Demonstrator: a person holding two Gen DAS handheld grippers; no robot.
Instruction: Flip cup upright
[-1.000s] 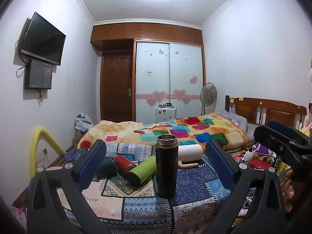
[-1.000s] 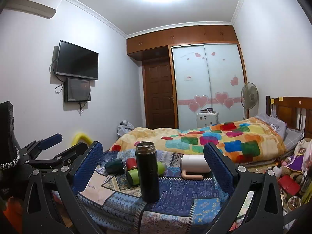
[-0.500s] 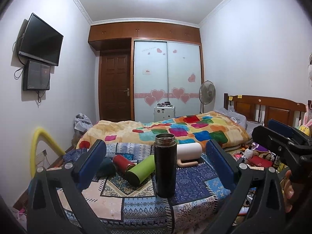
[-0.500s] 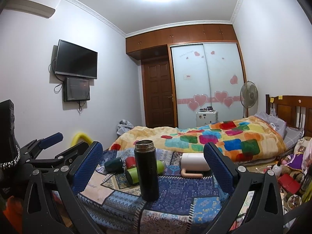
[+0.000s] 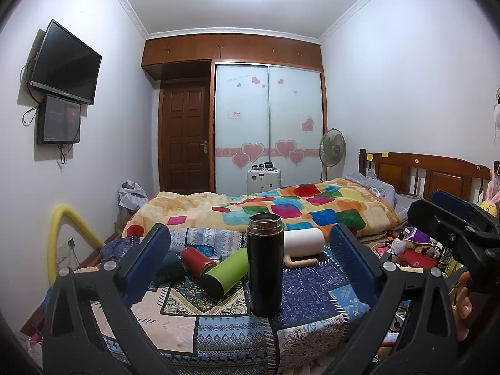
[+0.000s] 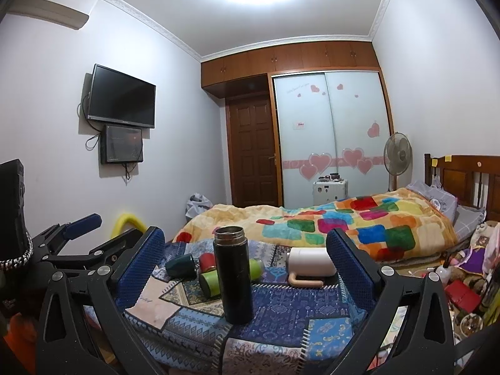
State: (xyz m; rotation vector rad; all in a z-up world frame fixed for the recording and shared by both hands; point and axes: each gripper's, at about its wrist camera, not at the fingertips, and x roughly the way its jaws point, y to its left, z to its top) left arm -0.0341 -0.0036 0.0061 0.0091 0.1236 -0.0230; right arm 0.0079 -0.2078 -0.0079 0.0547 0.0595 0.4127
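A black flask (image 5: 265,261) stands upright near the front of a table under a patterned cloth (image 5: 312,293); it also shows in the right wrist view (image 6: 233,270). Behind it lie a green cup (image 5: 225,271), a red cup (image 5: 197,260), a dark teal cup (image 5: 170,269) and a white mug with a beige handle (image 5: 304,244), all on their sides. My left gripper (image 5: 250,265) is open and empty, short of the flask. My right gripper (image 6: 247,268) is open and empty, also short of it.
A bed with a colourful quilt (image 5: 281,209) lies behind the table. Clutter (image 5: 415,253) sits on the floor to the right. A yellow foam tube (image 5: 62,228) stands at the left wall. The other gripper shows at the left of the right wrist view (image 6: 78,243).
Both views have shifted slightly, with the table a little lower in frame. Nothing on the table has moved and both grippers stay open.
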